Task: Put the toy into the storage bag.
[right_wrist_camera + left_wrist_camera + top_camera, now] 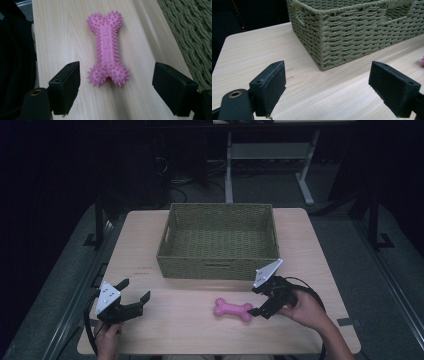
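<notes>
1. A pink spiky bone toy (233,309) lies flat on the wooden table (190,330), in front of the green woven basket (218,265) and apart from it.
2. The right gripper (261,301) sits just at the toy's right end, low over the table, held in the person's right hand (306,310). Its jaws stand wide apart, with nothing between them yet.
3. In the right gripper view the bone toy (108,48) lies lengthwise ahead of the jaws, its near knobbed end roughly level with the jaw tips and centred in the gap, touching neither pad. The basket wall (190,32) runs along the right edge.
4. The left gripper (134,290) rests near the table's front left corner, well apart from the toy, gripped by the left hand (107,342). Its jaws are also spread open and hold nothing.
5. In the left gripper view the basket's near corner (322,45) stands ahead on the table (262,47).
</notes>
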Tool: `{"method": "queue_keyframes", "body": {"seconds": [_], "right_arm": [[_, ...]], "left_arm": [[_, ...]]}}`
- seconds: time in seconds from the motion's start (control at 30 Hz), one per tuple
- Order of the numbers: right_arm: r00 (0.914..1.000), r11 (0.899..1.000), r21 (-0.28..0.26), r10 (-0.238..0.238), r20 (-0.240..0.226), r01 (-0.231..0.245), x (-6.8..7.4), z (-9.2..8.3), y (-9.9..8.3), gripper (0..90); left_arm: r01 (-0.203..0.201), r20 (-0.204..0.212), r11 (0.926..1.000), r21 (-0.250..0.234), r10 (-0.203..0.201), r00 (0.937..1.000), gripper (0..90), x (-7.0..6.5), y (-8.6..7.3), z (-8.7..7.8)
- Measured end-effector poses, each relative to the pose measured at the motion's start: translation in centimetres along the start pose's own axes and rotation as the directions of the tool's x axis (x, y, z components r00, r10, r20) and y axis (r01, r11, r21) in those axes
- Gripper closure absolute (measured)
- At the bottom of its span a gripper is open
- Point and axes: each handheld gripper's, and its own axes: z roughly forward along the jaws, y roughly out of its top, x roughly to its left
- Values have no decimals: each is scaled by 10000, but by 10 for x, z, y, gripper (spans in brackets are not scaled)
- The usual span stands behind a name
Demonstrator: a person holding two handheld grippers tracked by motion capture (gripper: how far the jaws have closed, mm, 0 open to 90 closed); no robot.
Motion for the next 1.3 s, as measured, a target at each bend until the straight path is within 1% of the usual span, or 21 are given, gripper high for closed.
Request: {"method": "queue_keyframes", "body": {"seconds": [0.1, 0.2, 0.27, 0.37, 0.4, 0.5, 0.57, 0.7, 0.8, 0.87, 0.97, 1.07, 1.17, 1.27, 1.3], "right_arm": [[9997, 9996, 174, -220, -118, 222, 0, 6, 8, 221], [9994, 9994, 201, -267, -238, 272, 0, 10, 12, 221], [9990, 9988, 306, -373, -240, 380, 1, 14, 16, 220], [9978, 9973, 458, -554, -361, 571, 1, 20, 24, 221], [9978, 9973, 458, -554, -361, 571, 1, 20, 24, 221], [9970, 9953, 694, -648, -416, 676, 2, 27, 30, 231], [9969, 9950, 726, -664, -421, 693, 3, 29, 31, 237], [9964, 9921, 1000, -711, -459, 754, 3, 37, 34, 267], [9963, 9909, 1097, -728, -467, 776, 3, 41, 35, 278], [9957, 9897, 1169, -773, -503, 828, 3, 44, 35, 303], [9957, 9872, 1368, -758, -537, 825, 3, 49, 36, 312], [9952, 9857, 1442, -801, -560, 875, 2, 52, 36, 321], [9950, 9815, 1679, -841, -532, 920, 3, 57, 38, 357], [9946, 9794, 1763, -905, -508, 982, 4, 60, 39, 370], [9943, 9789, 1771, -943, -498, 1017, 4, 61, 40, 389]], "left_arm": [[50, 12, 10000, -36, -50, 10000, 139, 1, 0, 0], [-4, 9, 10000, -24, 4, 10000, 139, 1, 0, 0], [5, 18, 10000, -14, -5, 10000, 138, 0, 0, 1], [42, 7, 10000, -29, -42, 10000, 138, 0, 0, 0], [42, 4, 10000, -37, -42, 10000, 138, 0, 0, 0], [65, 23, 10000, -47, -65, 10000, 139, 1, 0, 0], [84, 9, 10000, -34, -83, 10000, 138, 1, 0, 0], [126, 18, 9999, -70, -126, 9999, 139, 2, 0, 0], [115, 17, 9999, -69, -115, 9999, 139, 3, 0, 0], [120, 3, 9999, -47, -120, 9999, 138, 2, 0, 0], [152, 10, 9999, -70, -152, 9999, 138, 3, 0, -1], [165, 54, 9998, -66, -165, 9998, 138, 3, 0, 0], [167, 43, 9998, -49, -167, 9999, 139, 3, -1, 0], [188, 57, 9998, -49, -188, 9998, 139, 4, 0, 0], [207, 70, 9998, -45, -207, 9998, 138, 4, 0, 0]]}}
